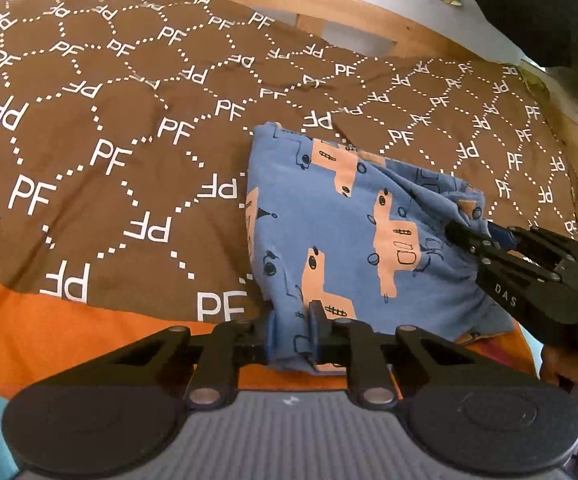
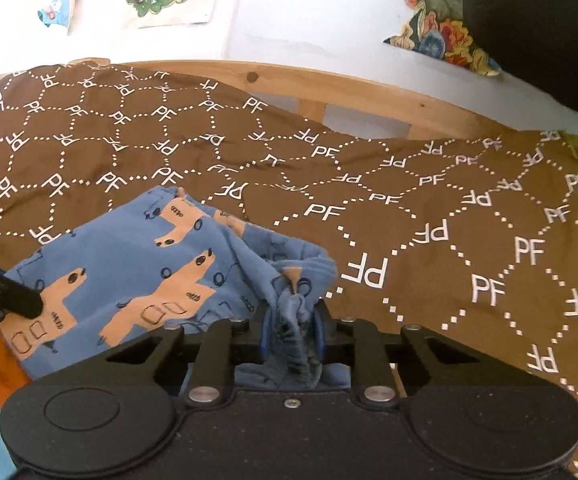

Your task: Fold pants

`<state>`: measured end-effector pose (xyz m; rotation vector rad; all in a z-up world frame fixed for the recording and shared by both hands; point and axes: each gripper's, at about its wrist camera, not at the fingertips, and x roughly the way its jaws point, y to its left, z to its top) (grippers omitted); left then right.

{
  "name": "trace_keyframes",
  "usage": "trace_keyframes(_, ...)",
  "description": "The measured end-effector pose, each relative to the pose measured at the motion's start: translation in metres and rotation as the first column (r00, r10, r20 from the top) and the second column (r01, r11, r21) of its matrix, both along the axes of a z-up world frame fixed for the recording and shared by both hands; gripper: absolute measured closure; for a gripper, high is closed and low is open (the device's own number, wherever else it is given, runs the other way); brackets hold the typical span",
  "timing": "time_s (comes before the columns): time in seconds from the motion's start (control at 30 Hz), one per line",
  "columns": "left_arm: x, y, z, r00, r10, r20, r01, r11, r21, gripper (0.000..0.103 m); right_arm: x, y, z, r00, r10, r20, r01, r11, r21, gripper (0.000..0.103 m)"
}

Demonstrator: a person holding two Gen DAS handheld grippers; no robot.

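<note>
The blue pants [image 1: 341, 236] with peach vehicle prints lie bunched on the brown "PF" bedspread [image 1: 109, 120]. My left gripper [image 1: 294, 332] is shut on the near edge of the pants. My right gripper [image 1: 463, 232] comes in from the right and is shut on a bunched corner of the pants. In the right wrist view the pants [image 2: 137, 272] spread to the left and my right gripper [image 2: 291, 332] pinches a wad of the fabric. My left gripper [image 2: 29, 304] shows at the far left, on the pants' edge.
A wooden bed rail [image 1: 329, 4] runs along the far side, with a white wall [image 2: 289, 20] behind it. An orange sheet [image 1: 49, 332] lies at the near edge of the bed. A floral cushion [image 2: 437, 36] and a dark shape [image 2: 537, 28] sit at the upper right.
</note>
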<state>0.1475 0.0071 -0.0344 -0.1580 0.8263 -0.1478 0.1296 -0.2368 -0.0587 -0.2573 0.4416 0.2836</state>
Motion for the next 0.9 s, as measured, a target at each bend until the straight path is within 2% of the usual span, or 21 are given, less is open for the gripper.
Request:
trace_keyframes(0.13, -0.003, 0.003, 0.003, 1.0, -0.013, 0.021, 0.013, 1.0, -0.018, 0.09, -0.016, 0.009, 0.006, 0.998, -0.01, 0.062, 0.012, 0.999, -0.036, 0.086)
trace_keyframes(0.23, -0.007, 0.004, 0.006, 0.999, -0.027, 0.037, 0.028, 0.999, -0.031, 0.091, -0.025, 0.019, 0.009, 0.993, 0.013, 0.116, 0.0, 0.993, -0.114, 0.087)
trace_keyframes(0.53, -0.01, 0.01, 0.004, 0.998, -0.032, 0.045, 0.035, 0.997, -0.068, 0.091, -0.029, 0.03, 0.018, 0.989, 0.034, 0.147, -0.004, 0.98, -0.2, 0.088)
trace_keyframes(0.77, -0.011, 0.01, 0.015, 0.994, -0.062, 0.092, 0.068, 0.996, -0.065, 0.094, -0.028, 0.039, 0.034, 0.977, 0.085, 0.193, -0.023, 0.952, -0.305, 0.089)
trace_keyframes(0.9, -0.01, 0.007, 0.033, 0.984, -0.09, 0.154, 0.095, 0.995, -0.021, 0.095, -0.023, 0.037, 0.051, 0.964, 0.111, 0.242, -0.025, 0.943, -0.331, 0.089)
